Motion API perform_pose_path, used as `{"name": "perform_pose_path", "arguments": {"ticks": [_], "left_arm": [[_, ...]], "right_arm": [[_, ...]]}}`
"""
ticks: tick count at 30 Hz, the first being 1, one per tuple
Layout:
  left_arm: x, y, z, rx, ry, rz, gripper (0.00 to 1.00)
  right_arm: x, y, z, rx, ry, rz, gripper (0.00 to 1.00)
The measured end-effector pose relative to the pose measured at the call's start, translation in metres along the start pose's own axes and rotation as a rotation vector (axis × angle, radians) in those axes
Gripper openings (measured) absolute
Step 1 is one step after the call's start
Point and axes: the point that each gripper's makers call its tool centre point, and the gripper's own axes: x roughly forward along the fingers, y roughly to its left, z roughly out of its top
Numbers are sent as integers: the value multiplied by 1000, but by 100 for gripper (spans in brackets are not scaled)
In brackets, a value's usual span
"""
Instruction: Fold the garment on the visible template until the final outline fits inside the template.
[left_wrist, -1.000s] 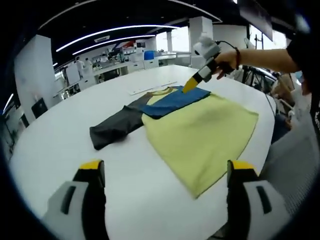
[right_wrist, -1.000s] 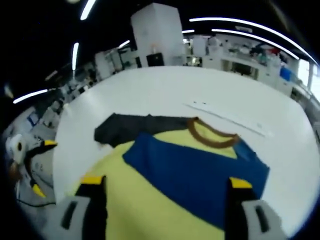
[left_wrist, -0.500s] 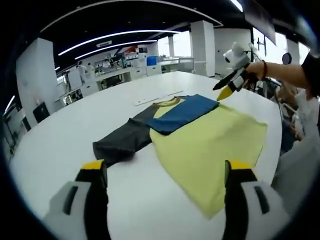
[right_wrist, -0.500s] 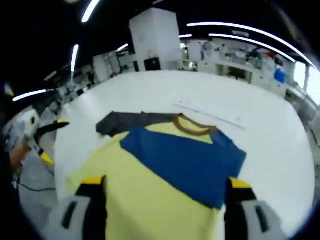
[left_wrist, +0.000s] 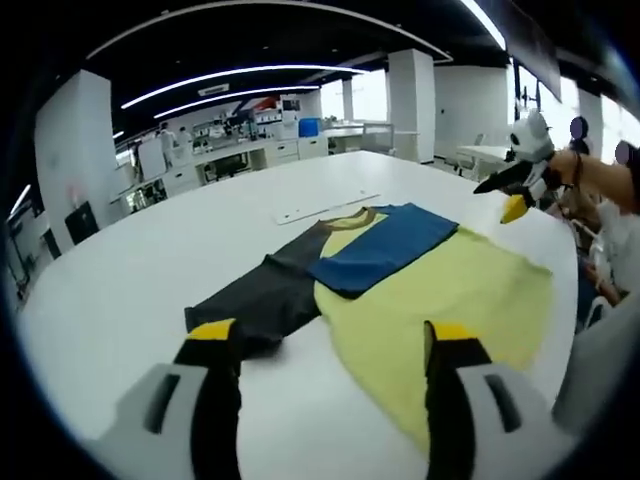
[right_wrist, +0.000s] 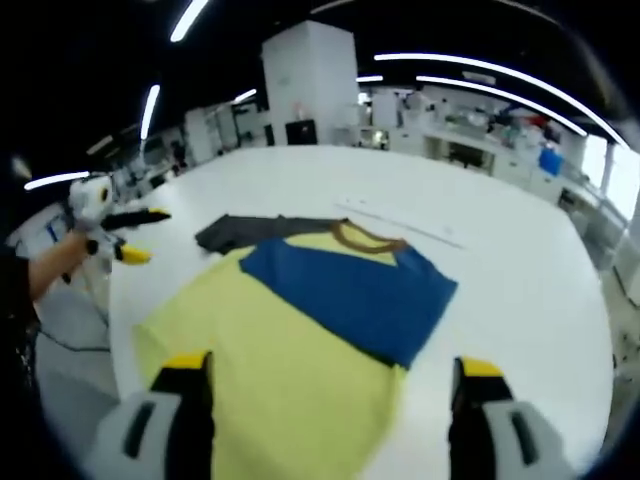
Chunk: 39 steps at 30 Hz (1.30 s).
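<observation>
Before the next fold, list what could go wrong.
The blue sleeve is folded in, but the grey sleeve lies spread outside the yellow body; skipping it likely leaves the outline too wide. Both grippers, left and right, are open and off the cloth, so a shallow pinch may drag layers.

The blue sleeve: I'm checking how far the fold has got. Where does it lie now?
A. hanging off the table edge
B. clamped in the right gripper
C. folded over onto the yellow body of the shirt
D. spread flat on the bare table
C: the blue sleeve lies flat on the yellow body, below the brown collar, with both grippers open and clear of it.
</observation>
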Motion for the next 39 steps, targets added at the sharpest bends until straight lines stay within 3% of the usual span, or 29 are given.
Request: {"name": "perform_pose_path", "arguments": {"ticks": [3, 11, 21, 35, 39], "left_arm": [[9, -2, 3, 9, 3, -8, 65], [33, 18, 1, 31, 5, -6, 45], [68, 41, -11, -24, 32, 30, 26], [96, 60, -45, -26, 140, 72, 19], [97, 59, -47, -37, 149, 80, 17]], "right_arm": [[-9, 0, -5, 15, -12, 0, 99], [-24, 2, -13, 39, -29, -6, 99], [-34, 9, -16, 33, -54, 5, 99], [-47, 19, -21, 0, -73, 10, 99], [-49, 21, -22, -3, -72, 9, 99]]}}
